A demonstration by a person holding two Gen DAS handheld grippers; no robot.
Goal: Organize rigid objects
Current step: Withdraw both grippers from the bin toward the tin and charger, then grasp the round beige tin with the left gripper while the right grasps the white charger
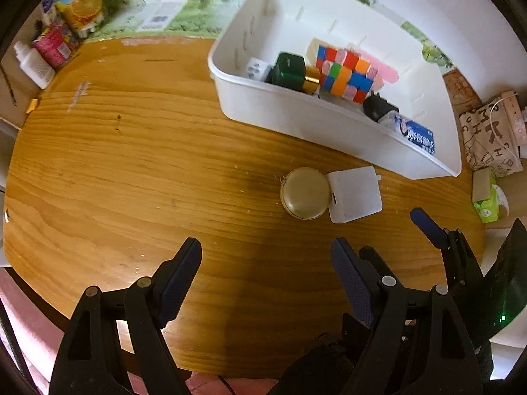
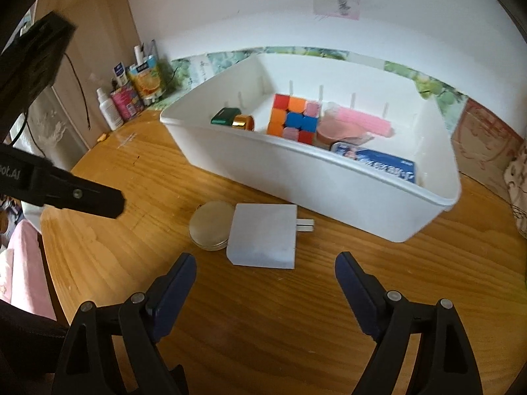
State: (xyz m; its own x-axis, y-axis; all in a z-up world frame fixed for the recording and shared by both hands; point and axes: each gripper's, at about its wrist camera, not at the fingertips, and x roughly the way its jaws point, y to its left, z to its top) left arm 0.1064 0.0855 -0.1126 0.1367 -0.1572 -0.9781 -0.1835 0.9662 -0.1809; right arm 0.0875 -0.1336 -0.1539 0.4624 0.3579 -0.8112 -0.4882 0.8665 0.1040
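A white charger block (image 1: 355, 194) (image 2: 263, 235) lies on the wooden table beside a round gold tin (image 1: 304, 193) (image 2: 209, 225), touching it. Behind them stands a white bin (image 1: 329, 121) (image 2: 329, 191) holding a colour cube (image 1: 344, 74) (image 2: 294, 118), a dark green box (image 1: 290, 70) (image 2: 225, 116), a pink item (image 2: 355, 125) and a blue packet (image 1: 418, 136) (image 2: 378, 161). My left gripper (image 1: 266, 270) is open and empty, short of the tin. My right gripper (image 2: 265, 283) is open and empty, just short of the charger; its fingers (image 1: 428, 227) show in the left wrist view.
Bottles and cartons (image 1: 66, 26) (image 2: 131, 98) stand at the table's far left corner. A patterned bag (image 1: 490, 138) and a green tissue pack (image 1: 487, 200) sit at the right edge. Bare wood (image 1: 131, 164) spreads left of the tin.
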